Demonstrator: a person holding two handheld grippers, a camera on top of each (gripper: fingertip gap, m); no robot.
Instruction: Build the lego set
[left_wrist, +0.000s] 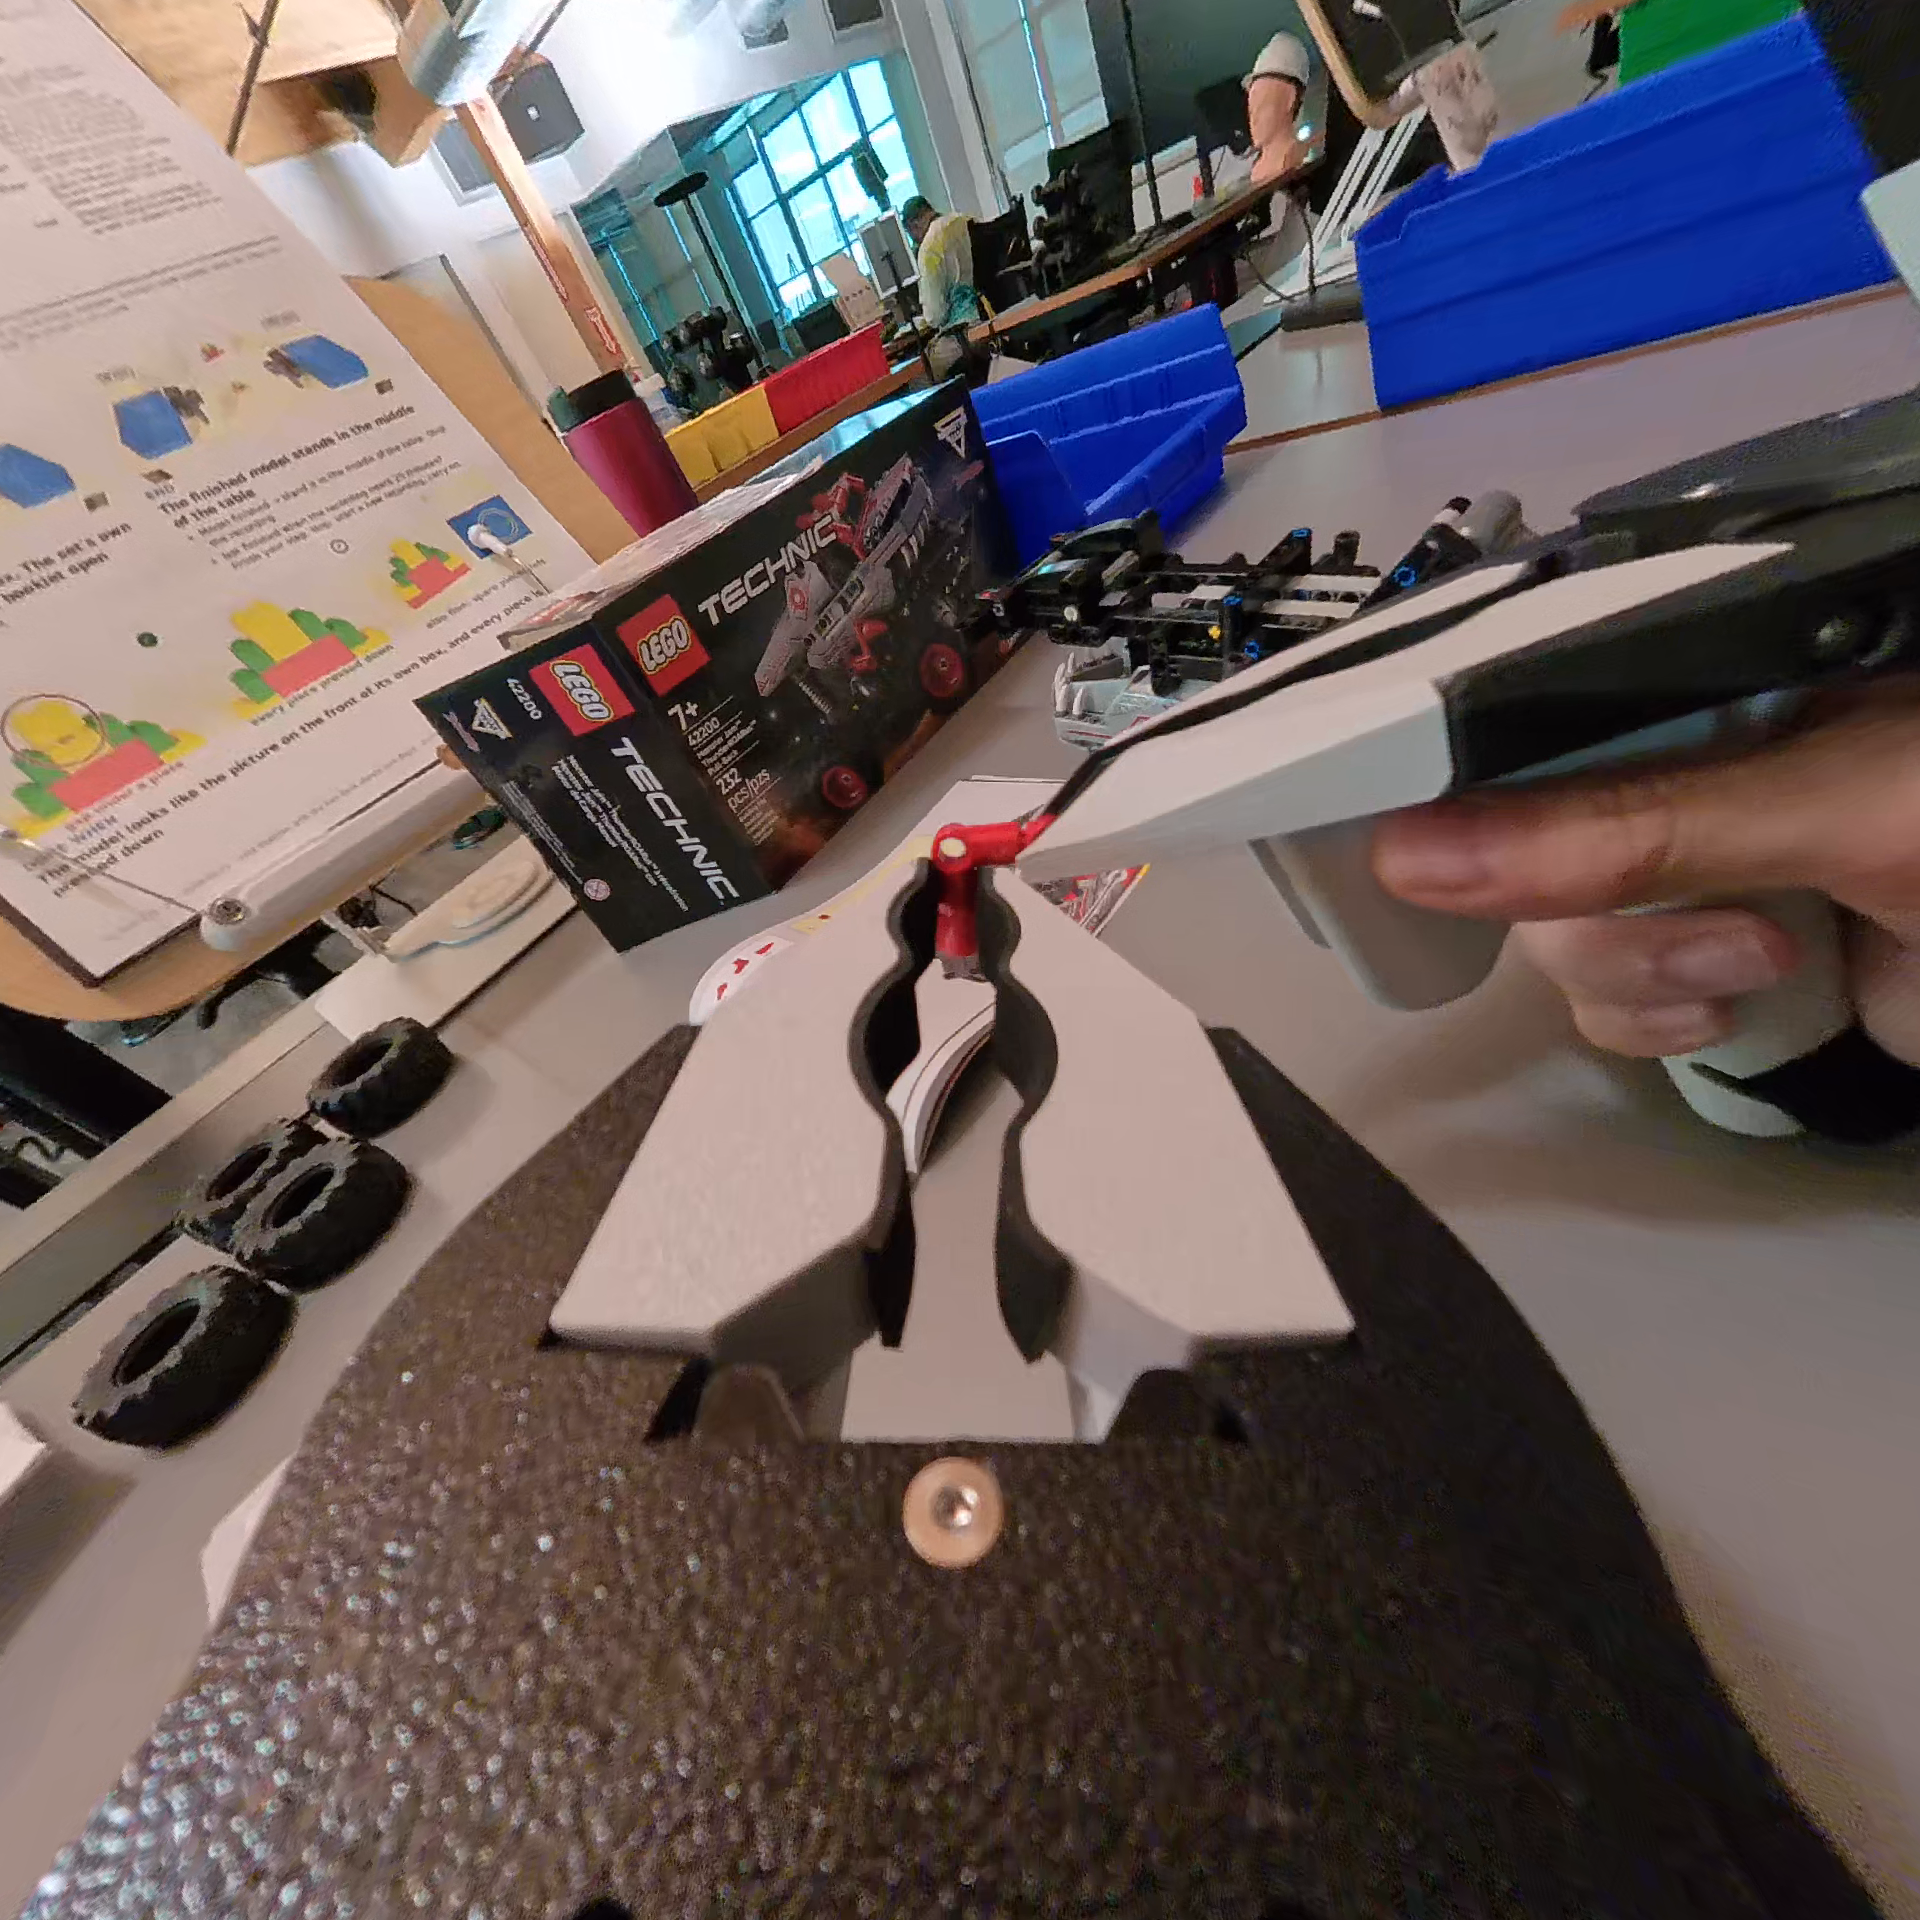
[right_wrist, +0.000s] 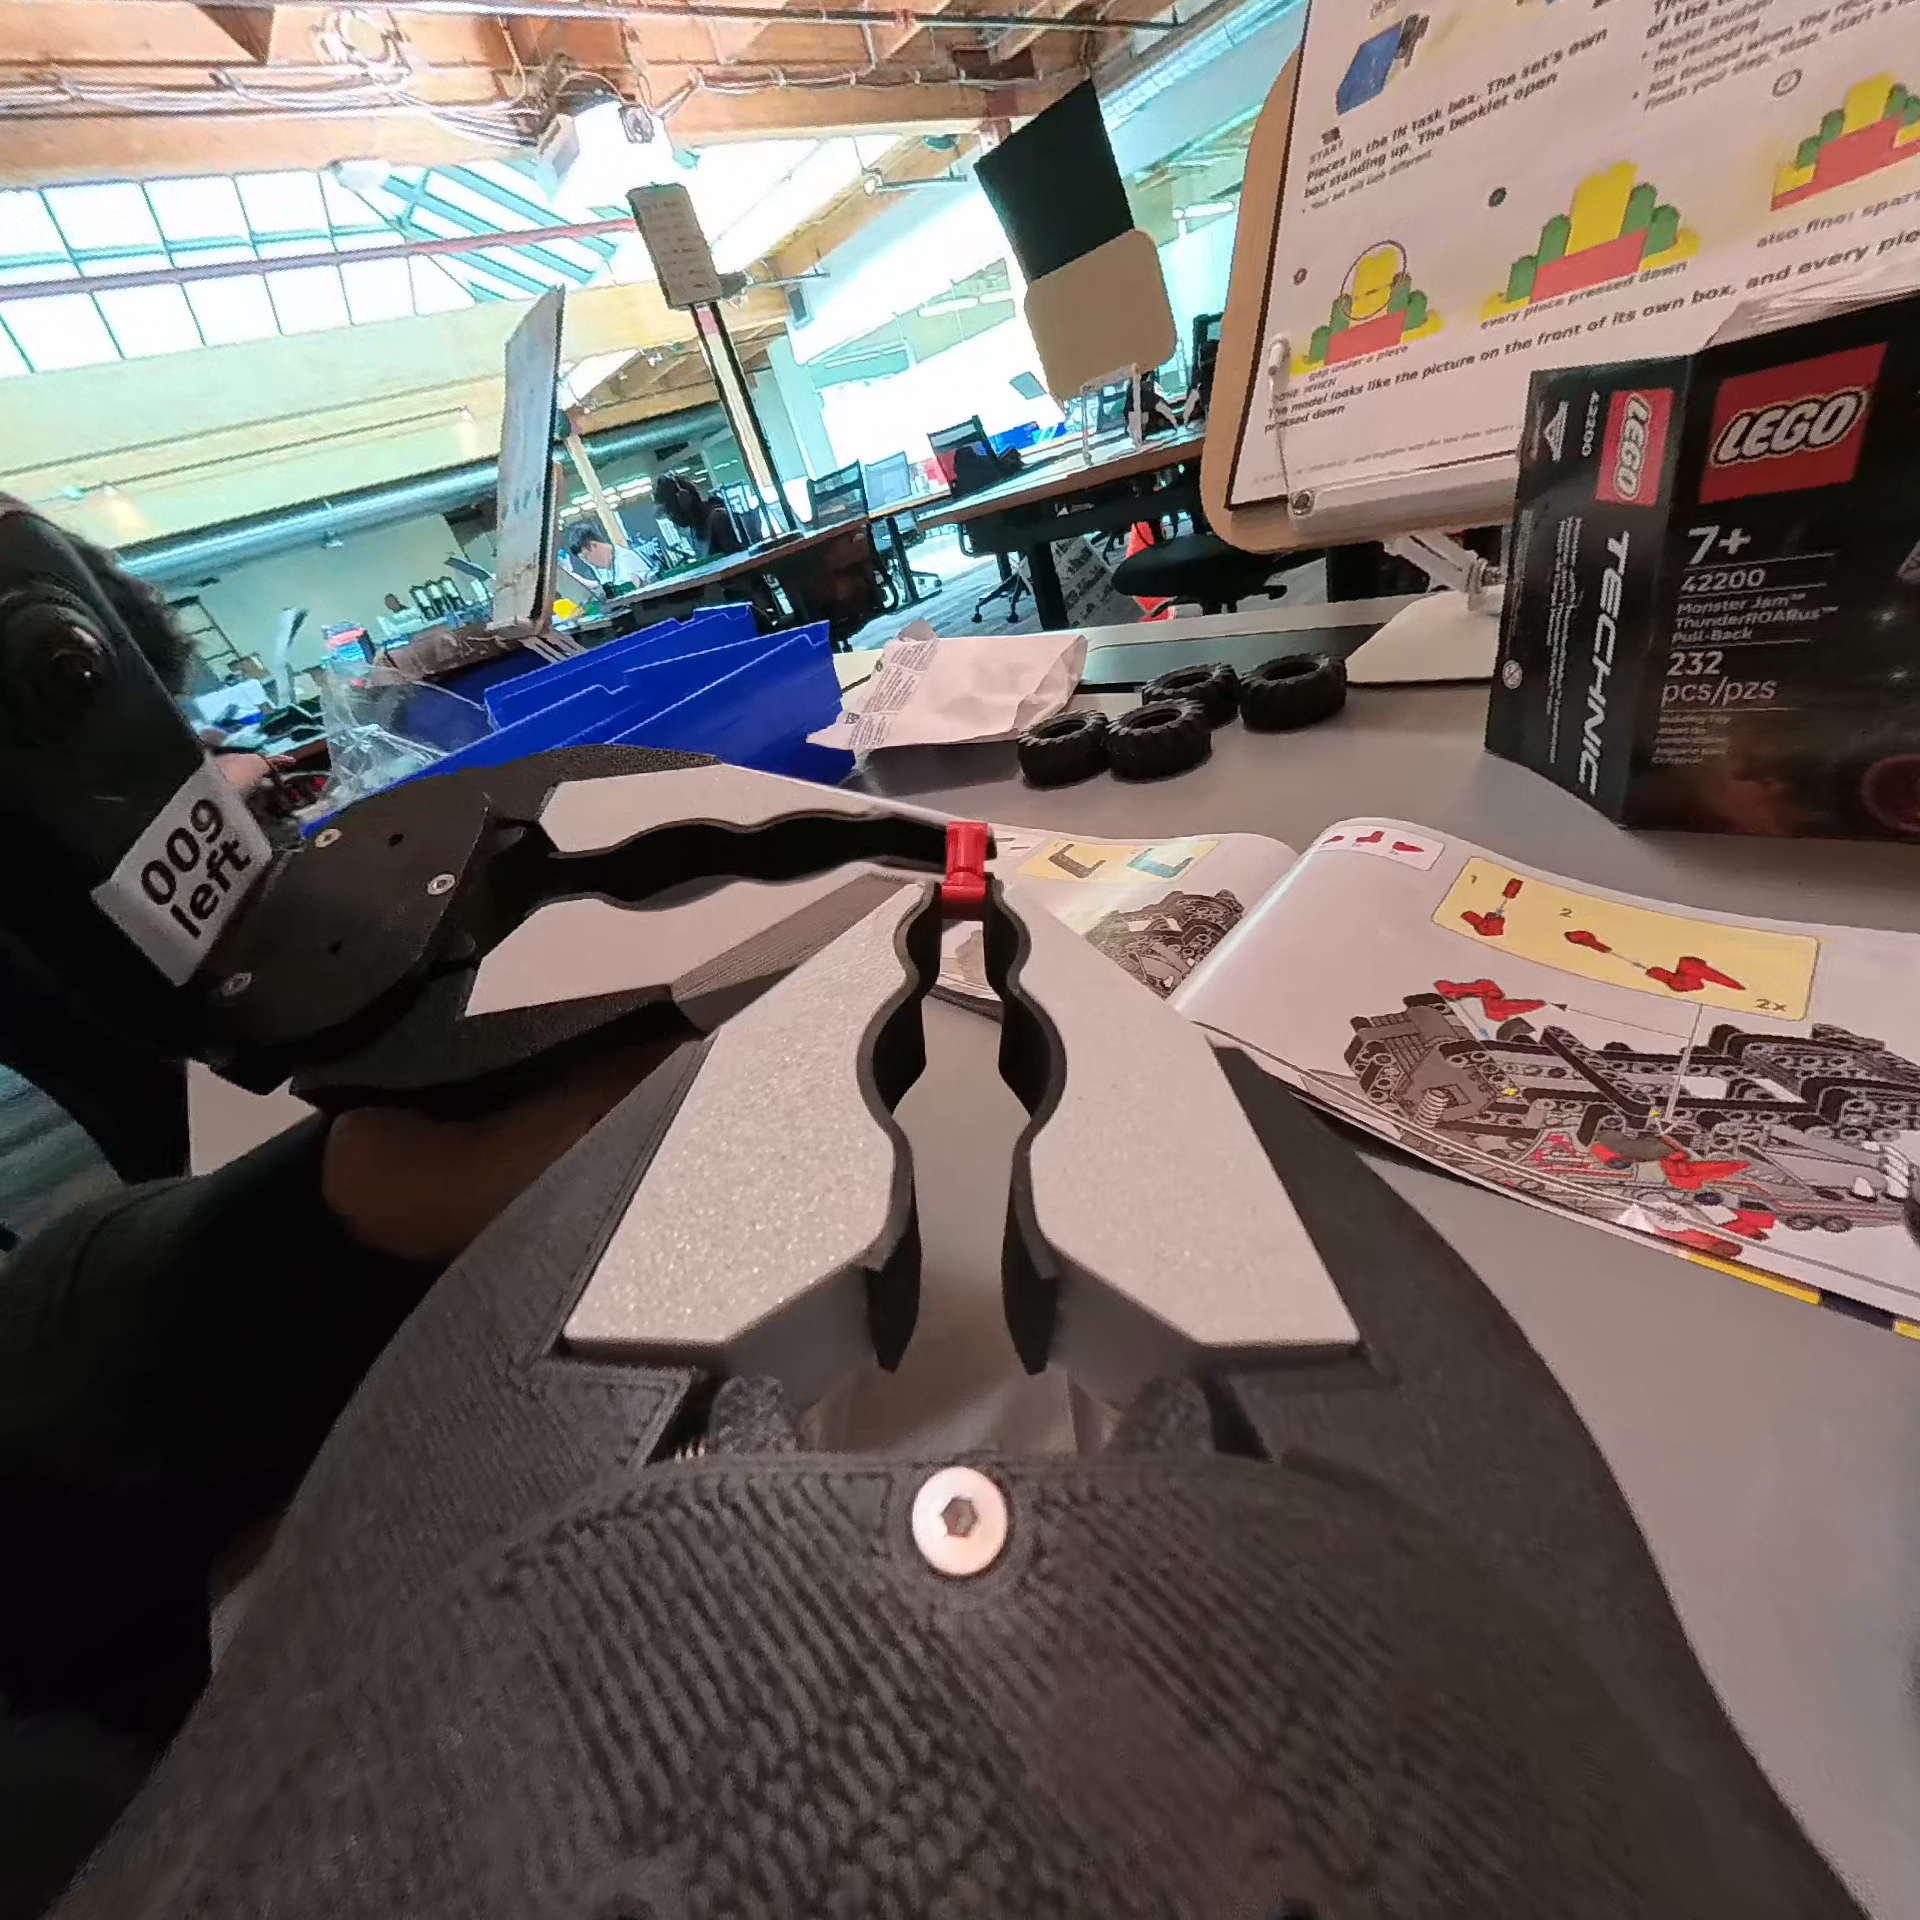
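Pinching one small red connector piece (left_wrist: 961, 883) between us, we hold it above the open instruction booklet (right_wrist: 1538, 997): left gripper (left_wrist: 958, 935) clamps its lower stem, right gripper (right_wrist: 964, 899) its other arm. Light, rigid, slippery plastic, we judge; grip the barrels. It forms an L, one arm toward each gripper.

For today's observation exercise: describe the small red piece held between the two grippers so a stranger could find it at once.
Start at the black set box standing on the grey table, then drop to the open instruction booklet before it. Above the booklet's left page, the left gripper and right gripper meet tip to tip. The red piece pinched there is the only real red part; the other red shapes are printed.
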